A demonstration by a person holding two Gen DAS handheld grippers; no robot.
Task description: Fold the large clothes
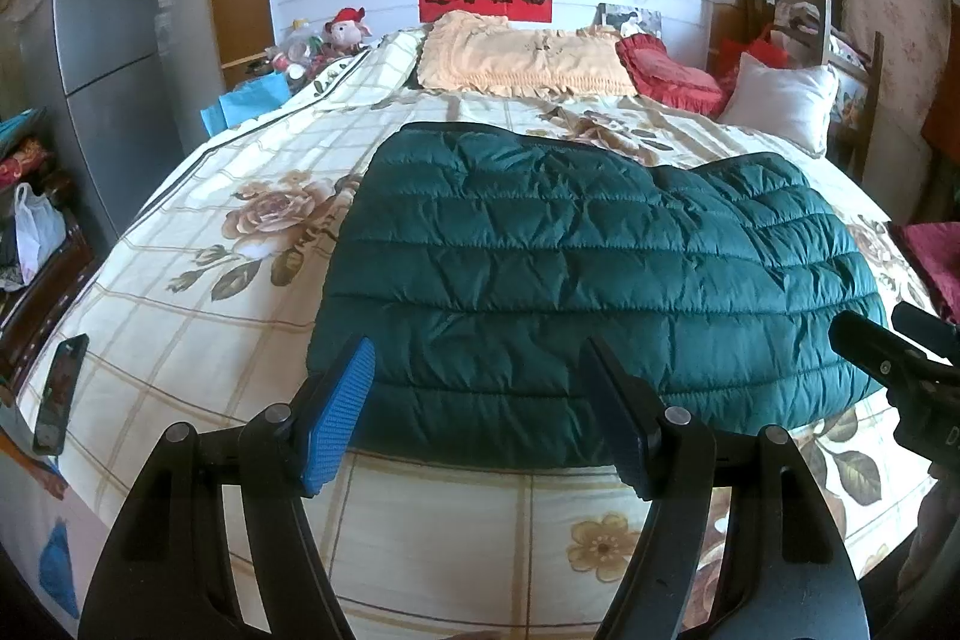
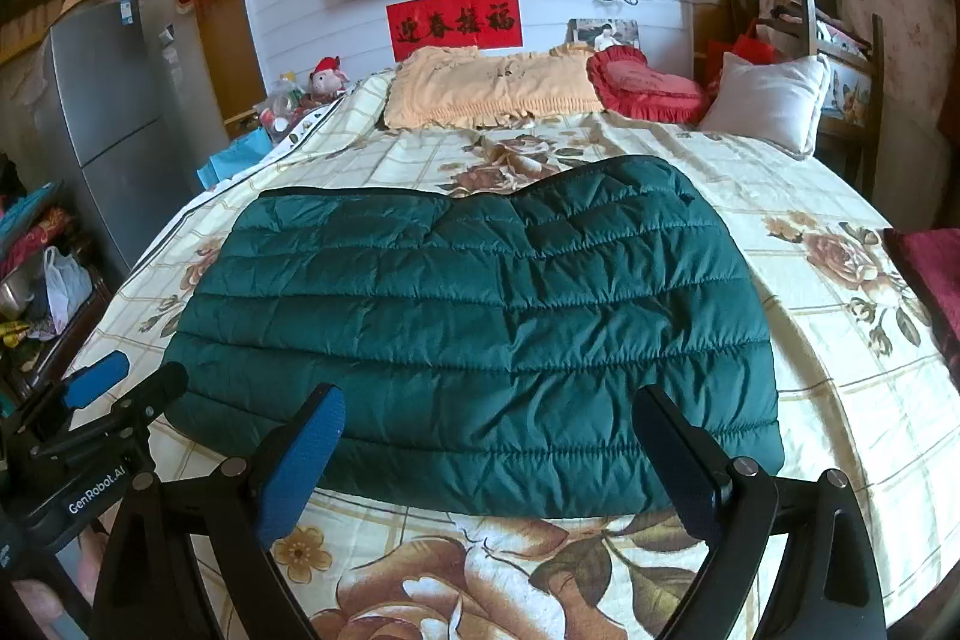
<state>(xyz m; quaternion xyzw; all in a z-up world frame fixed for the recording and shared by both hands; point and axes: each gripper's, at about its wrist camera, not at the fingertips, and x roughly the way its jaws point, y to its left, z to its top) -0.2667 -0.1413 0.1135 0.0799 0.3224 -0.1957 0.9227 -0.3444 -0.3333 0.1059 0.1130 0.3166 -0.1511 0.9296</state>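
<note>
Each claw (image 1: 480, 418) (image 2: 492, 454) has black arms with silver pivot screws and ribbed blue pads (image 1: 336, 412).

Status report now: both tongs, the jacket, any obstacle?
Left tongs open, empty. Right tongs open, empty. Green puffer jacket folded on bed. Nothing blocks.

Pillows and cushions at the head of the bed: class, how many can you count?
3. A cream frilled pillow lies in the middle, a red frilled cushion beside it, and a white pillow at the right edge. Others may be hidden behind them.
</note>
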